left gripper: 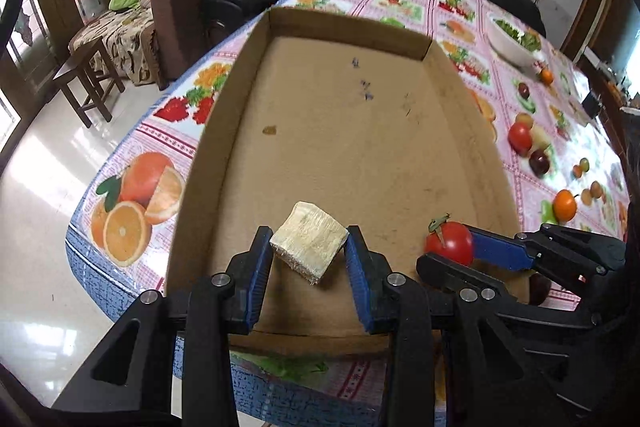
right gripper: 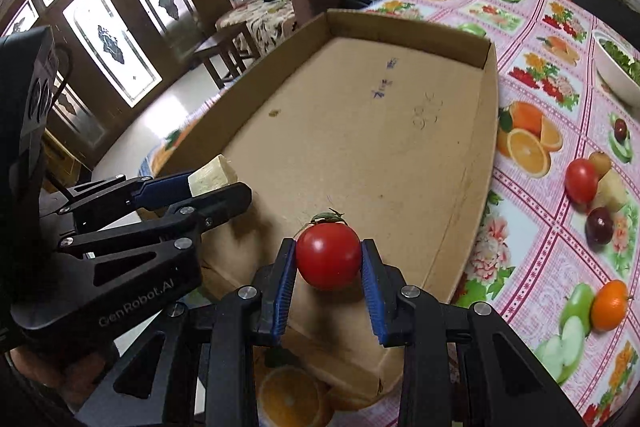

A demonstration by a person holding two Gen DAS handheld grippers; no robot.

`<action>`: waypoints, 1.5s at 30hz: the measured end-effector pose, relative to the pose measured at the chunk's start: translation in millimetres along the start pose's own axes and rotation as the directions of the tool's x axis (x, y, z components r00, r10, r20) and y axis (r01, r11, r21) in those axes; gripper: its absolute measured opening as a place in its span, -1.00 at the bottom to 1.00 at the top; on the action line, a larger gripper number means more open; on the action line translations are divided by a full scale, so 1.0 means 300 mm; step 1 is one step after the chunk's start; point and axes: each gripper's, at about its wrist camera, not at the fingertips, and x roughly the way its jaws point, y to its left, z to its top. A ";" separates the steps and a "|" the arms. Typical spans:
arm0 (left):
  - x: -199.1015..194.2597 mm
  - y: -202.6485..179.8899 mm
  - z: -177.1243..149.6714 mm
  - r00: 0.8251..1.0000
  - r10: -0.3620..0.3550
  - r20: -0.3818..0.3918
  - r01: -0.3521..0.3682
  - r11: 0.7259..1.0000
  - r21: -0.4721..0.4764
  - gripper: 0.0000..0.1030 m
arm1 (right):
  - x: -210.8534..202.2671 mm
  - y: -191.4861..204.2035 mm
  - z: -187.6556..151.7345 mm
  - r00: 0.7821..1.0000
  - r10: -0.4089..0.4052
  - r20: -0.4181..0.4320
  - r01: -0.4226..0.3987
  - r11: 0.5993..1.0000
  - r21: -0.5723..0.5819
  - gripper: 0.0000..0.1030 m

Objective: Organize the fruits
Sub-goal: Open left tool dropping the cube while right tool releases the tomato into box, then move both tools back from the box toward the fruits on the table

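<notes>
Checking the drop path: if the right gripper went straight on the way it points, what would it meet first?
Probably the bare floor of the cardboard tray; the right gripper, clamped on the tomato, points down into it. Depth is unclear.

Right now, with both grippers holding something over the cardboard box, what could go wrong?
The pale block sits cornerwise between the left gripper pads, so it may twist or slip out. The tomato in the right gripper is round and may roll across the box when released. The grippers are close and could bump.
</notes>
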 end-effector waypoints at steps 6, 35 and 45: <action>0.019 0.003 -0.005 0.999 0.016 -0.031 -0.016 1.000 -0.003 -0.31 | 0.023 0.005 -0.005 1.000 -0.020 -0.019 0.019 1.000 -0.020 -0.35; -0.195 -0.221 -0.035 0.980 -0.190 0.065 0.185 0.980 0.070 -0.08 | -0.428 -0.368 -0.243 0.959 -0.180 0.219 0.113 0.951 0.286 0.23; -0.220 -0.429 -0.104 0.951 -0.311 -0.007 0.307 0.935 0.176 -0.08 | -0.544 -0.591 -0.455 0.933 -0.297 0.202 0.173 0.866 0.469 0.23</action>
